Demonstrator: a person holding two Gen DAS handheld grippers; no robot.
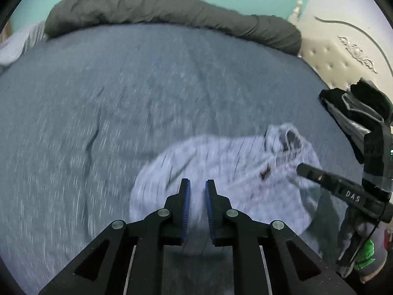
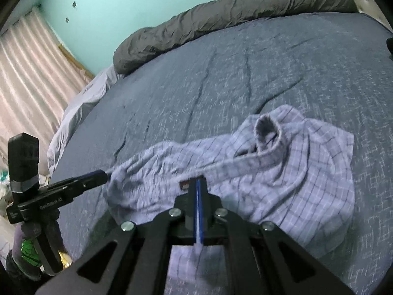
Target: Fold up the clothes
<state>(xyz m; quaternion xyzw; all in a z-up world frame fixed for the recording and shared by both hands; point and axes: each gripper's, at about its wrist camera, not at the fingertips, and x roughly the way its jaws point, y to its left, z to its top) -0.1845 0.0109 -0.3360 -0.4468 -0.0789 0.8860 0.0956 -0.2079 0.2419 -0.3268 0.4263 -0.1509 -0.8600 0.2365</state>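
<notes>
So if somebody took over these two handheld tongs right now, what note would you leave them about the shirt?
Left tongs: slightly open, nothing between the pads, hovering over the near edge of the checked shirt.
Right tongs: shut on a strip of the shirt's cloth, near its label.
Shirt: rumpled in a heap on the blue bedspread, collar standing up at the far side. A dark rolled duvet lies along the far edge of the bed.
Done: no neat fold visible yet.
Left: spread the shirt flat, fold it, probably re-gripping with the left tongs first.
</notes>
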